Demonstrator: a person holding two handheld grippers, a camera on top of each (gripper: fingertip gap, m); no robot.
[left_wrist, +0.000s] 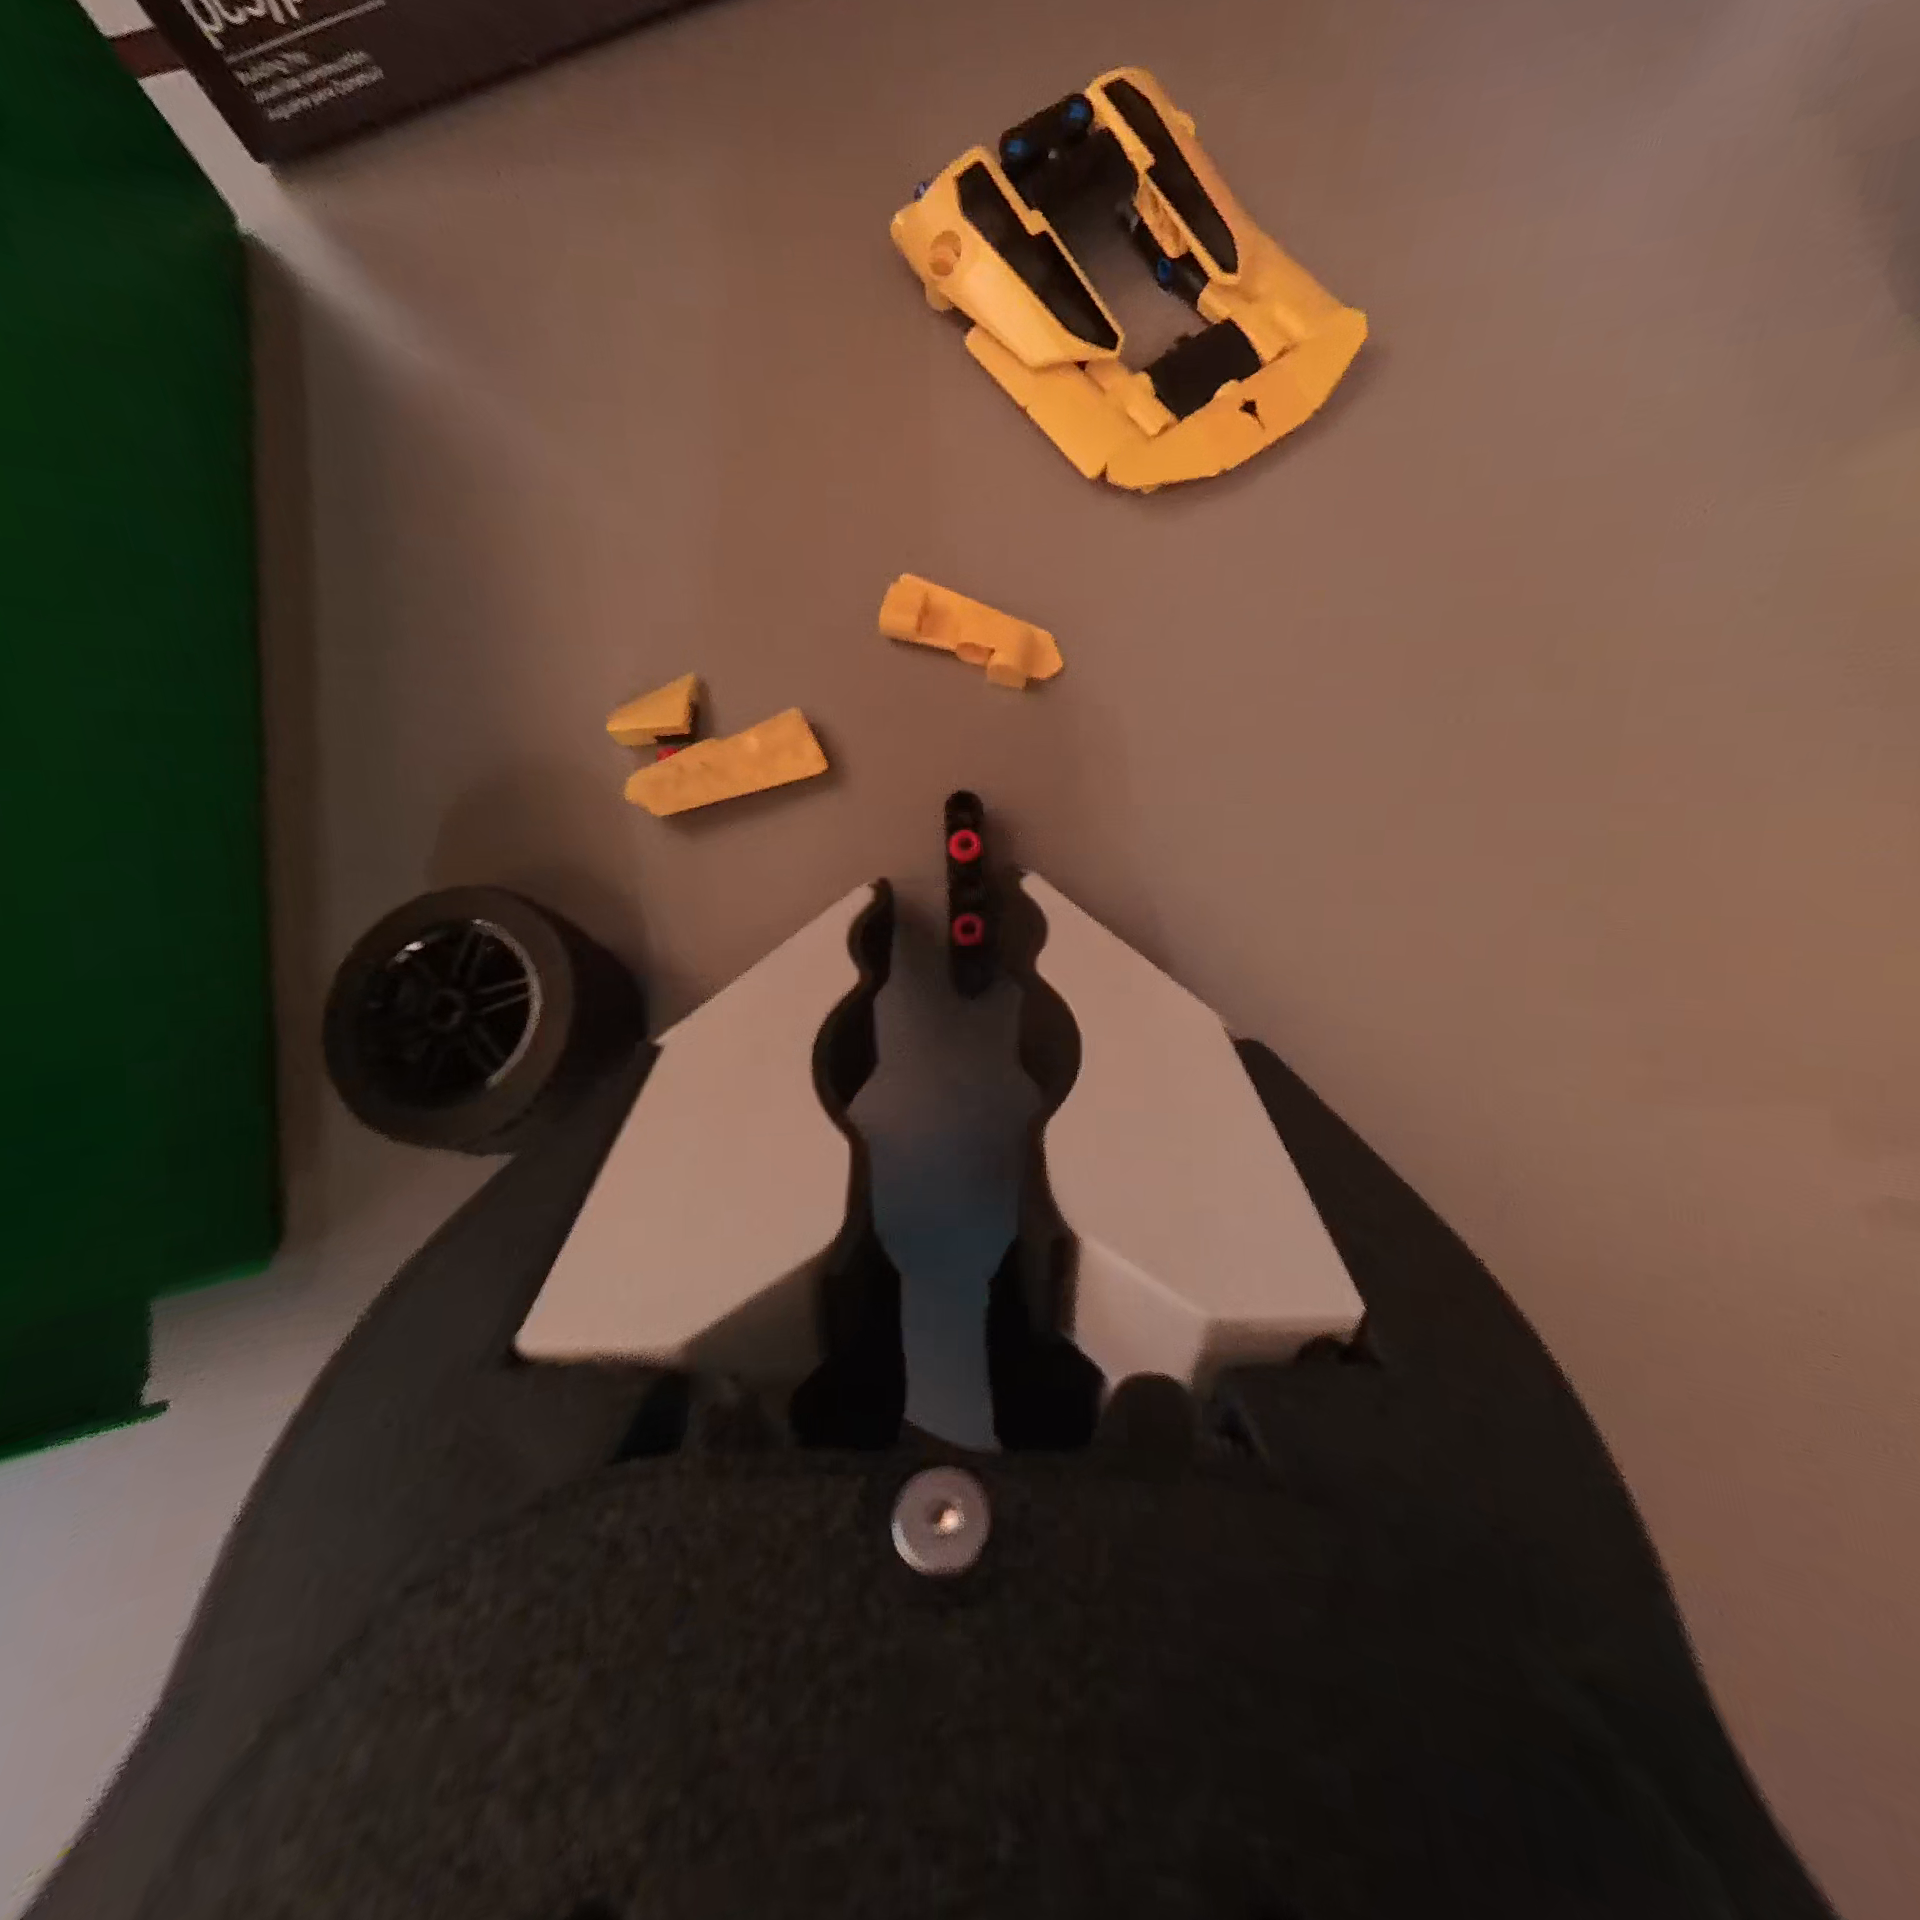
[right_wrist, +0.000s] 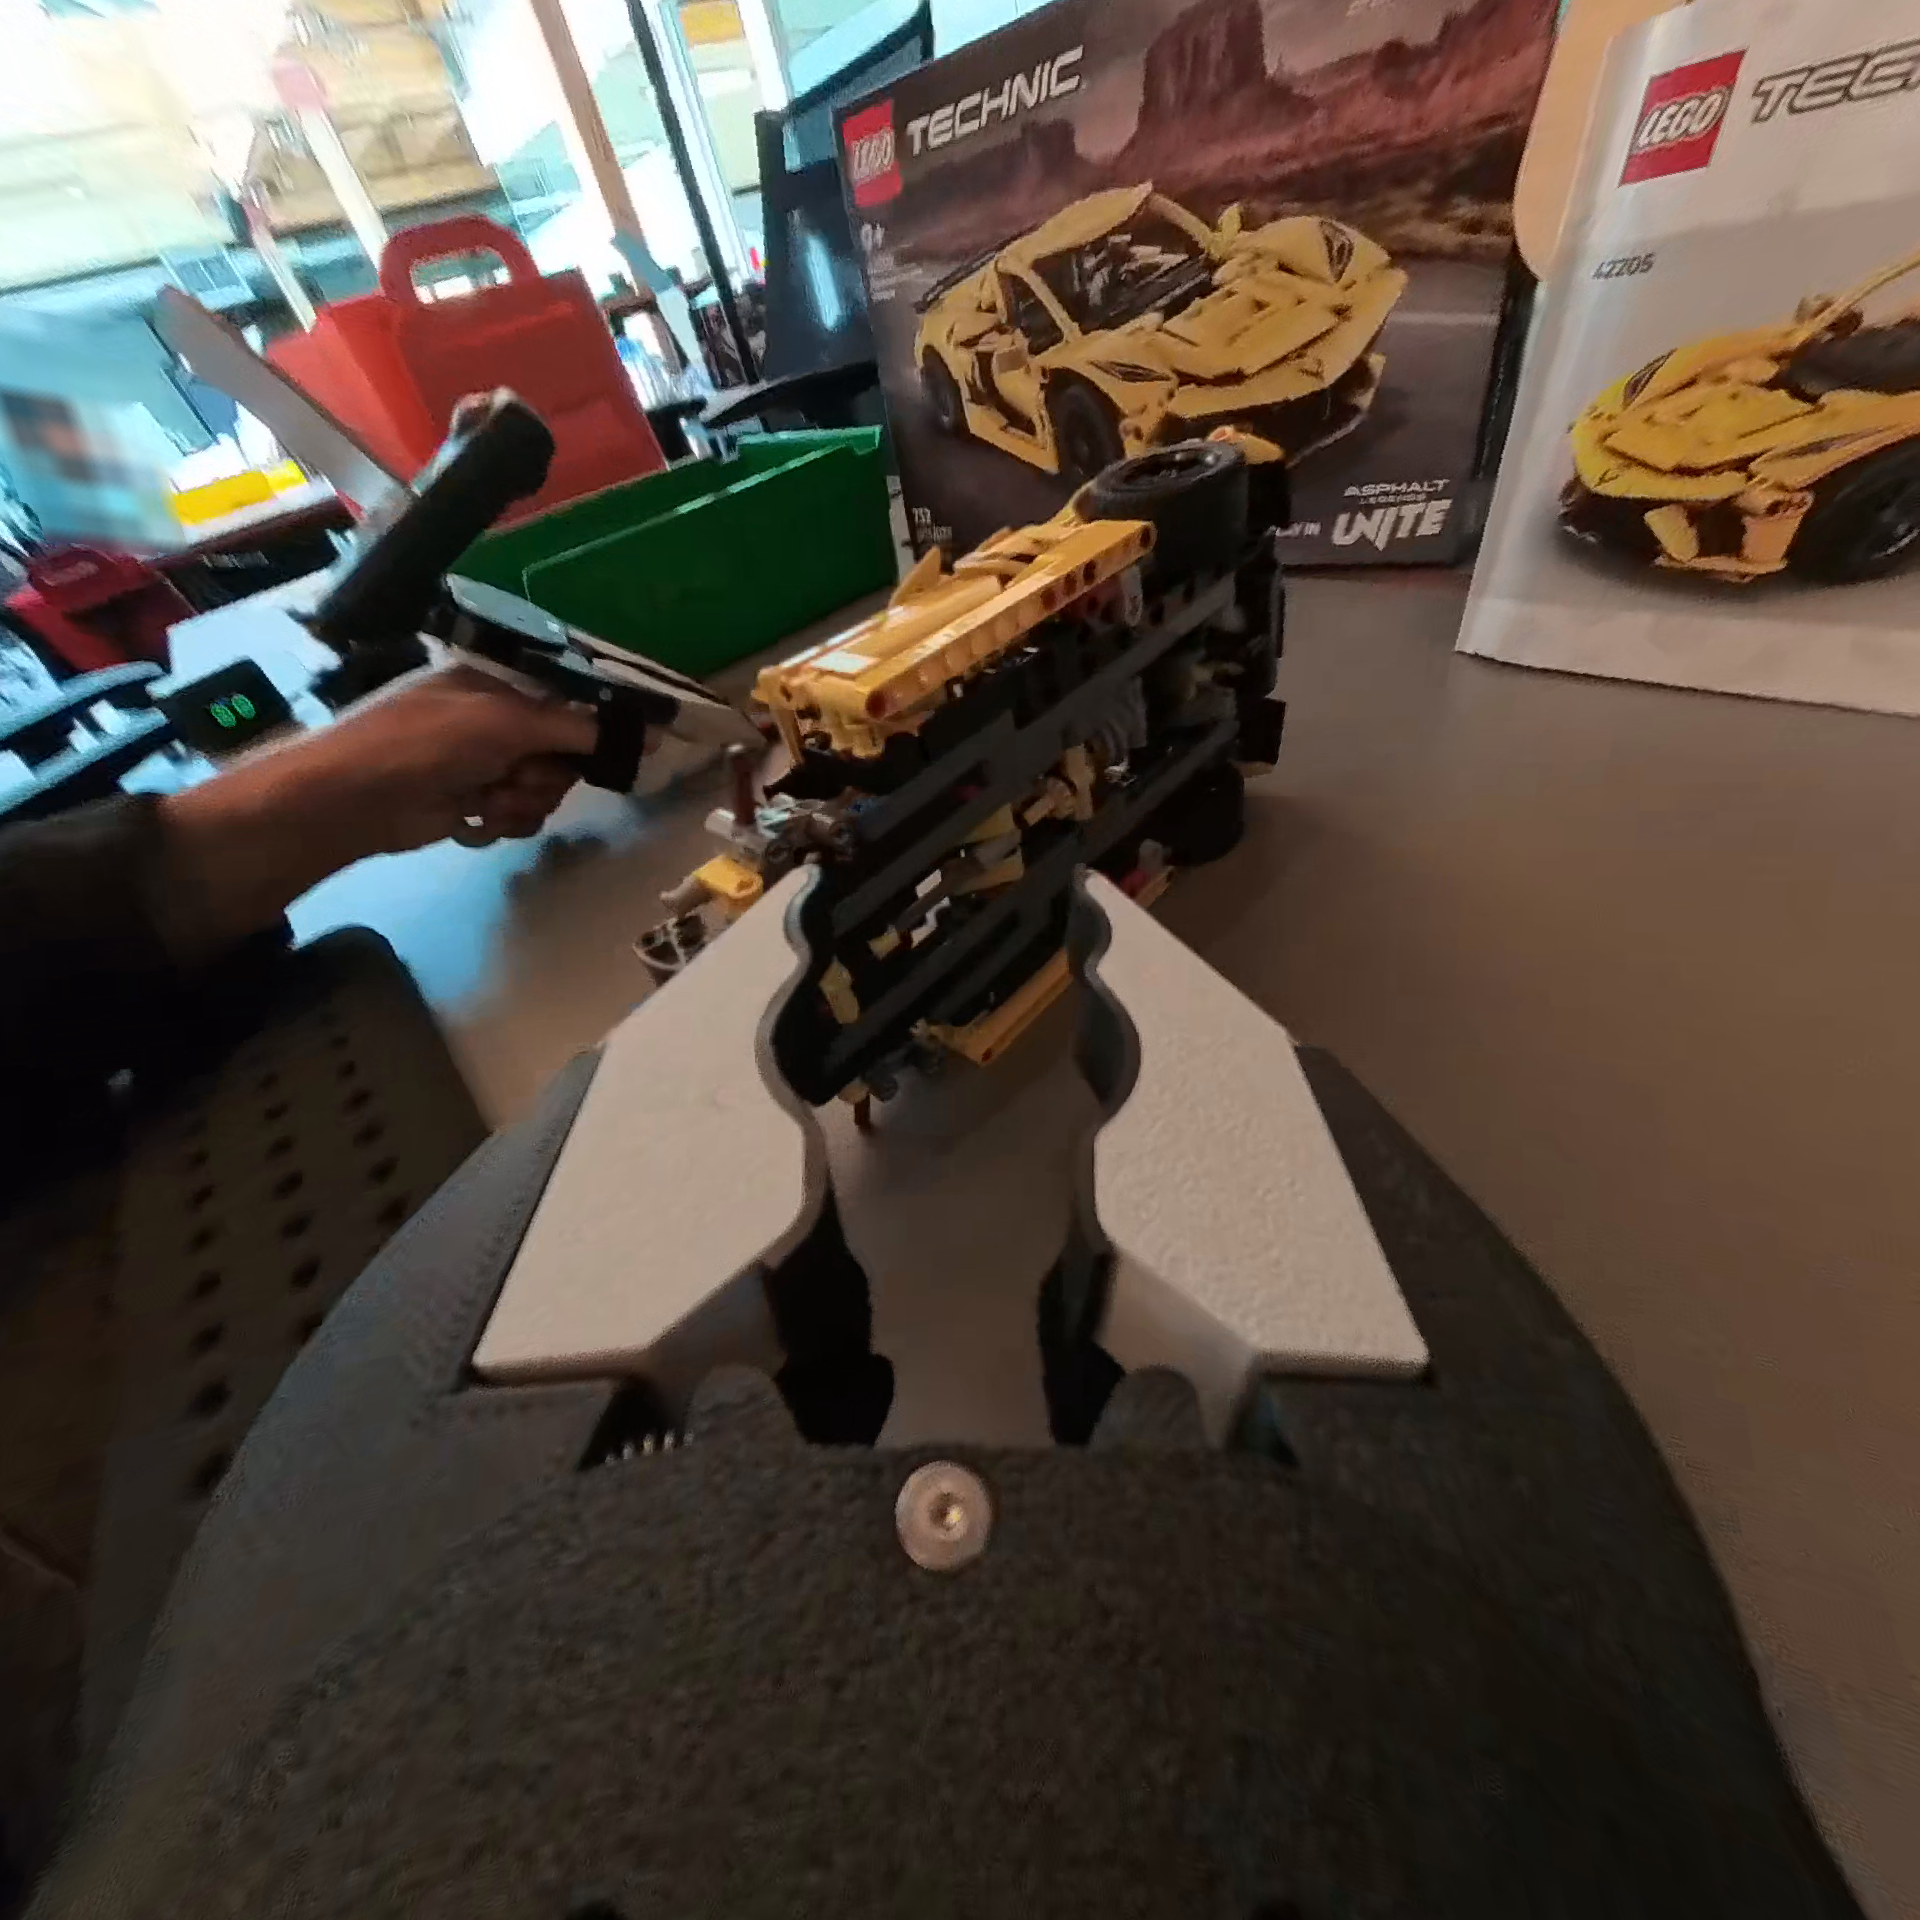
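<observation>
A yellow and black brick-built car (right_wrist: 1023, 727) lies tipped on its side on the grey bench (right_wrist: 1558, 935), underside toward the right wrist camera, with 1 wheel showing at its far top end. It is only partly whole: in the left wrist view a yellow body section (left_wrist: 1127, 281), 3 small yellow panels, a loose black wheel (left_wrist: 457, 1013) and a short black beam with 2 red pins (left_wrist: 966, 894) lie apart from it on the bench. Whether the car is being built up or stripped down cannot be told.

The right hand-held gripper (right_wrist: 940, 914) is part-closed, its 2 white fingers on either side of the car's near end and seeming to clamp the black frame.

The left hand-held gripper (left_wrist: 956, 894) is slightly parted, with the black beam lying in the gap between its tips; whether the fingers press on it cannot be told. The loose wheel sits just to its left.

Behind the car stand a picture box (right_wrist: 1174, 281), a booklet (right_wrist: 1714, 416) and a green bin (right_wrist: 686, 551).
</observation>
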